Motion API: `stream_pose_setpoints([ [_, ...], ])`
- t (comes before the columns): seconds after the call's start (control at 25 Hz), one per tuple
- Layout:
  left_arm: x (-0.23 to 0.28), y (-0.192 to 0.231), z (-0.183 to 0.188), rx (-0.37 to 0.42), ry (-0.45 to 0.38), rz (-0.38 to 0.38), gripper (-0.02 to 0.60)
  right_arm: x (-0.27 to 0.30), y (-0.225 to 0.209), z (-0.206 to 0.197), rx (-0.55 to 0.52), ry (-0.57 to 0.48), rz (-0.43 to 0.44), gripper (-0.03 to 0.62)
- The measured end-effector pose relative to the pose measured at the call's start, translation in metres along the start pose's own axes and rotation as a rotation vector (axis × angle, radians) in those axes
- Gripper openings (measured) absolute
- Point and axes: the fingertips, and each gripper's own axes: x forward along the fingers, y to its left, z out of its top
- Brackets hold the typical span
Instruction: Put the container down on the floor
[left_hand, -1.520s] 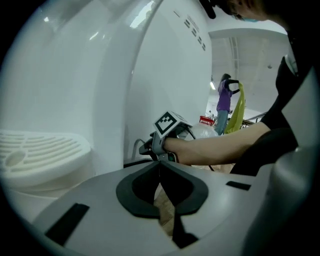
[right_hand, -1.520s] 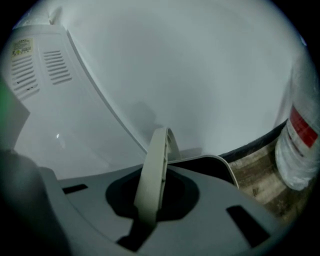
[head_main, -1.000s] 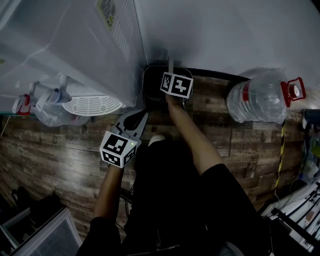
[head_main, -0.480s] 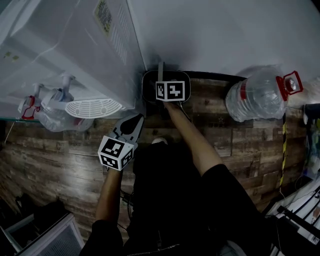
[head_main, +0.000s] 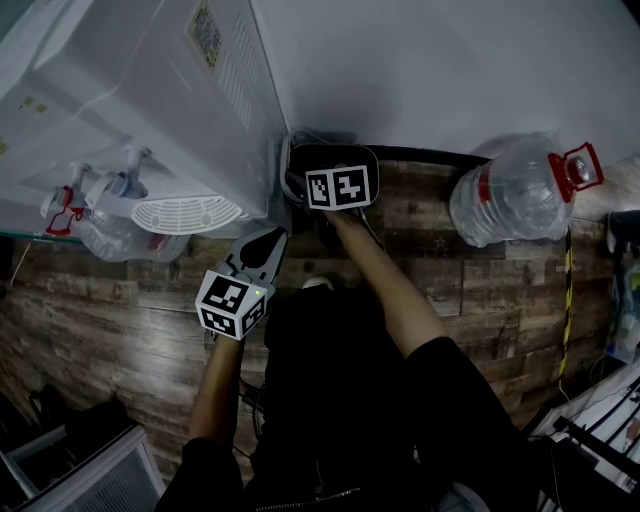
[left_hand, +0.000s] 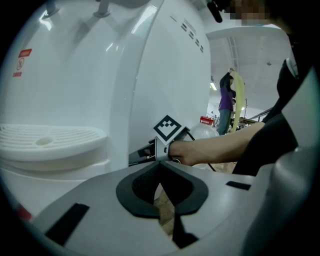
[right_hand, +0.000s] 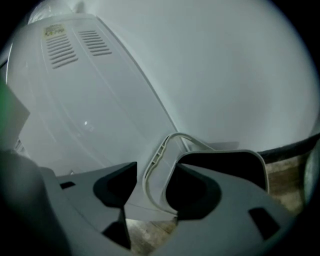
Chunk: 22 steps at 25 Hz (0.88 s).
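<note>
Dark wood-plank floor (head_main: 120, 300); plain white wall (head_main: 450, 70); white water dispenser (head_main: 130, 90); clear jug (head_main: 510, 195) on its side

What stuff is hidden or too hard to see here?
- Inside the container: just dark in the right gripper view; the right gripper covers it in the head view.
- Container's bottom: right gripper view, behind the fingers.
- Sticker on the water dispenser: head view, too small to read.

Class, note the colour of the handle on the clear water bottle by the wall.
The handle is red, seen best in the head view.
</note>
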Motion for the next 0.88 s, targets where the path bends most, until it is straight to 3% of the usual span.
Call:
stream_pose_setpoints([
  [0.16, 0.001, -0.002, 0.007, 0.012, -0.02, 0.012, 0.015, -0.008, -0.003, -0.005, -0.005, 0.02, 0.016, 0.223],
  [0.24, 0.002, -0.003, 0.013, 0.024, -0.034, 0.022, 0.015, -0.015, -0.004, -0.005, -0.001, 0.013, 0.034, 0.146],
  [0.32, 0.003, -0.004, 0.019, 0.038, -0.049, 0.032, 0.015, -0.025, -0.004, 0.0, -0.003, -0.033, 0.043, 0.029],
  [0.36, 0.003, -0.005, 0.021, 0.044, -0.056, 0.036, 0.015, -0.032, -0.004, 0.005, -0.008, -0.066, 0.043, 0.013],
  [0.56, 0.005, -0.01, 0.034, 0.068, -0.079, 0.04, 0.015, -0.062, -0.009, 0.026, -0.059, -0.192, 0.01, 0.011],
  [0.88, 0.003, -0.018, 0.059, 0.077, -0.066, 0.027, 0.015, -0.098, -0.012, 0.043, -0.072, -0.235, -0.049, 0.011],
])
